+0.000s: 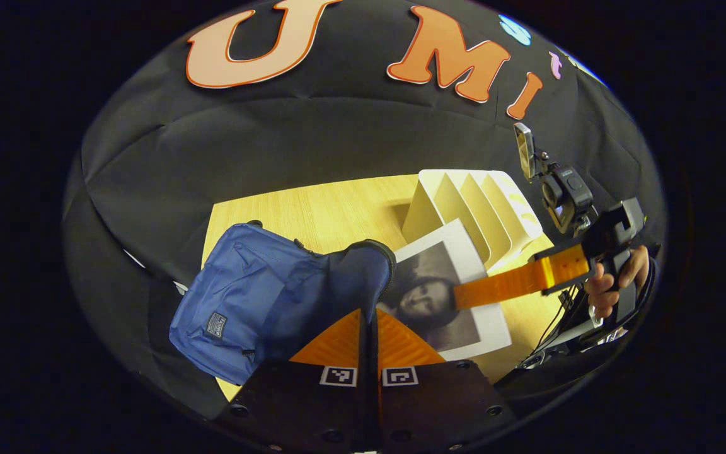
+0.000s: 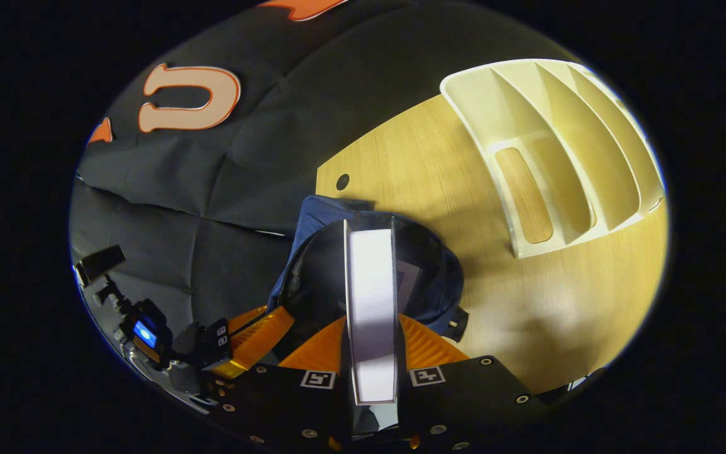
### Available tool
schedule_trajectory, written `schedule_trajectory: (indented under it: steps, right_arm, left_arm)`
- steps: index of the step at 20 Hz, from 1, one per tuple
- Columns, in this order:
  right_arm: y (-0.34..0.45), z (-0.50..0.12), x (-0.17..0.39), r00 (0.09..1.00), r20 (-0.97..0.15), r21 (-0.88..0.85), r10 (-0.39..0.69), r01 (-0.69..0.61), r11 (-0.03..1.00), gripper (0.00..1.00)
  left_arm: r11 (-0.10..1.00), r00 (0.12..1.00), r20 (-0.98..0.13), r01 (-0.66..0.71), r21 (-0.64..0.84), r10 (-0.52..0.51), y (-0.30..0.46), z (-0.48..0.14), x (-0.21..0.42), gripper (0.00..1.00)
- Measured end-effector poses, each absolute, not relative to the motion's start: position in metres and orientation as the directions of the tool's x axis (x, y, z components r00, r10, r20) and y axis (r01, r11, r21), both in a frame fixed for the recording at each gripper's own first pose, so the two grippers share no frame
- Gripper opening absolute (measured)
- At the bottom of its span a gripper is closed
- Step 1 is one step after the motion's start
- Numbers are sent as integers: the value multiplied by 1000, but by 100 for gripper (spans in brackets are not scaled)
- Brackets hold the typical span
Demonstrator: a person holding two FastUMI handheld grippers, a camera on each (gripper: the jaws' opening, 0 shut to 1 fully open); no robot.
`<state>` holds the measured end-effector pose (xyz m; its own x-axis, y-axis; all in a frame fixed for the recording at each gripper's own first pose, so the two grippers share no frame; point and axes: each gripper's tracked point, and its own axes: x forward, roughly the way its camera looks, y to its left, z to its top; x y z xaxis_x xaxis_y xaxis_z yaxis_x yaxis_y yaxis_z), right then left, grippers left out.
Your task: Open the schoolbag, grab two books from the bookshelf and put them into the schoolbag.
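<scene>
The blue schoolbag [image 1: 243, 296] lies on the wooden table [image 1: 325, 208] with its dark mouth held open. My left gripper [image 1: 368, 318] is shut on the bag's rim. A book [image 1: 438, 277] with a grey portrait cover is clamped in my right gripper [image 1: 467, 295], which reaches in from the right. In the right gripper view the book [image 2: 370, 284] stands edge-on between the fingers of my right gripper [image 2: 370, 325], its far end over the open schoolbag [image 2: 438, 284]. A pale flat thing, perhaps another book [image 2: 408, 277], lies inside. My left gripper [image 2: 262, 331] grips the rim at lower left.
The cream bookshelf [image 1: 476, 208] with slanted dividers stands behind the bag; its slots [image 2: 558, 145] look empty. A hand [image 1: 602, 290] holds the right gripper at the table's right edge. Bare table [image 2: 558, 315] lies right of the bag.
</scene>
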<state>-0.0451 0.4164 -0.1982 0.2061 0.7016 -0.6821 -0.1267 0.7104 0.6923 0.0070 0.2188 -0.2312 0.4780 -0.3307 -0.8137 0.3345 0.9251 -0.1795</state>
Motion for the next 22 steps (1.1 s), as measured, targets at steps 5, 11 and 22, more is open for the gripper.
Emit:
schedule_trajectory:
  steps: [5,11,22]
  right_arm:
    - [448,-209,-54,211,-655,730,726,-73,680,28]
    - [472,-217,-63,230,-628,752,744,-67,656,28]
    - [515,-246,-63,240,-573,795,783,-70,603,30]
  left_arm:
    - [918,484,-807,356,-173,-339,214,-226,4,1]
    - [906,484,-805,397,-147,-343,206,-217,4,0]
    - [894,491,-786,414,-169,-376,209,-201,-1,1]
